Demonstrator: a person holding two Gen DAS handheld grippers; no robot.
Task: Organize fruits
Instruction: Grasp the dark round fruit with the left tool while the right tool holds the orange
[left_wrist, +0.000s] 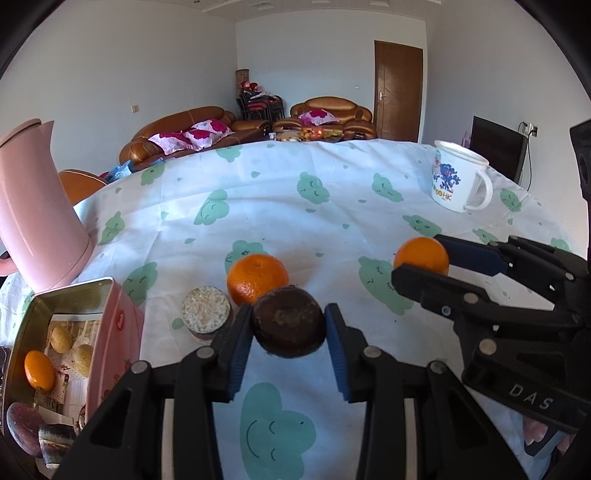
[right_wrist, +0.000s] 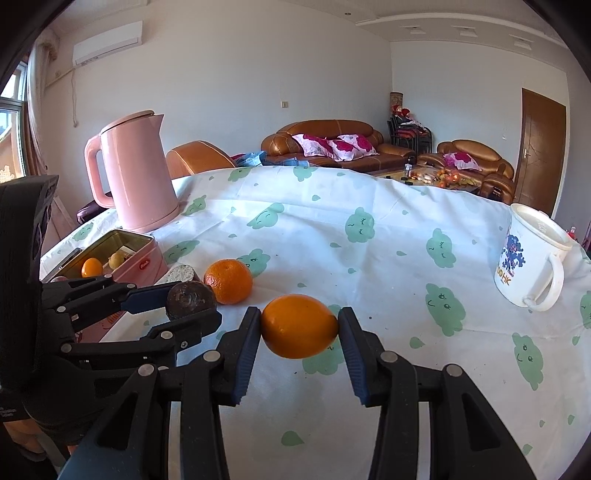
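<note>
My left gripper (left_wrist: 289, 326) is shut on a dark brown round fruit (left_wrist: 289, 325), held just above the cloud-print tablecloth (left_wrist: 280, 206). The same left gripper (right_wrist: 188, 308) shows at the left of the right wrist view with the dark fruit (right_wrist: 190, 300) between its blue pads. My right gripper (right_wrist: 300, 326) is shut on a smooth orange (right_wrist: 300, 326), which also appears at the right of the left wrist view (left_wrist: 422, 256). A loose mandarin (left_wrist: 257, 278) (right_wrist: 228, 281) rests on the cloth beyond the dark fruit. An open pink tin (left_wrist: 110, 332) (right_wrist: 142, 264) at the left holds several fruits.
A pink kettle (left_wrist: 40, 218) (right_wrist: 138, 177) stands behind the tin. A white printed mug (left_wrist: 460, 181) (right_wrist: 532, 258) stands at the far right. A round crumbly cake (left_wrist: 205, 310) (right_wrist: 181, 273) lies between the tin and the mandarin. Sofas fill the room beyond.
</note>
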